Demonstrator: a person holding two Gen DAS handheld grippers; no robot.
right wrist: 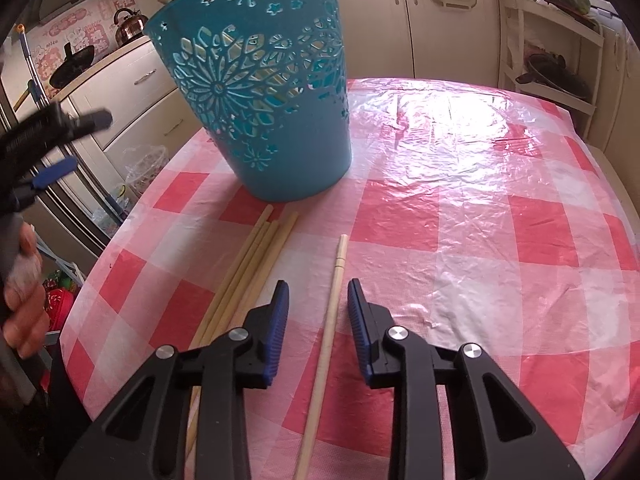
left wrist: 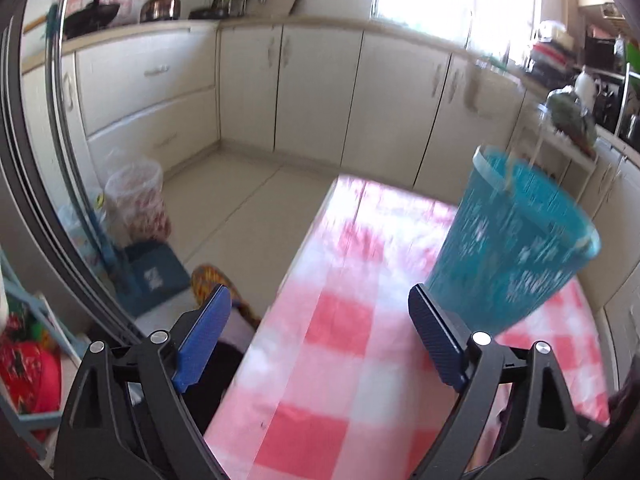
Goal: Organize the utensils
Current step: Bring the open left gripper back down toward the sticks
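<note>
Right wrist view: my right hand-held gripper [right wrist: 318, 298] hangs low over the bench [right wrist: 500, 240], its jaws parted to a moderate gap and holding nothing. A single chopstick [right wrist: 326, 344] lies flat on the checked cloth directly between the two blue pads [right wrist: 279, 320], touching neither as far as I can tell. Its long axis runs nearly parallel to the fingers, from the lower edge of the view forward and slightly right, its far tip pointing toward the blue basket [right wrist: 256, 92]. Because the stick lies along the fingers and not across them, I judge that a plain closing of the jaws would take it at mid-length.

A bundle of chopsticks [right wrist: 256, 256] lies just to the left of the single one, fanning toward the basket's base and passing under the left finger of this gripper. The basket stands upright ahead and left of the sticks, near their far ends; pale sticks show through its cut-out wall, so some utensils appear already stowed.

Left wrist view: my left hand-held gripper [left wrist: 320, 320] is held wide apart and empty, above the bench's near-left edge, with the basket [left wrist: 516, 240] ahead to its right; that view is motion-blurred. No chopstick on the cloth shows in it. My right hand is therefore the nearer to the single chopstick, and the carry to the basket would run forward and left.
</note>
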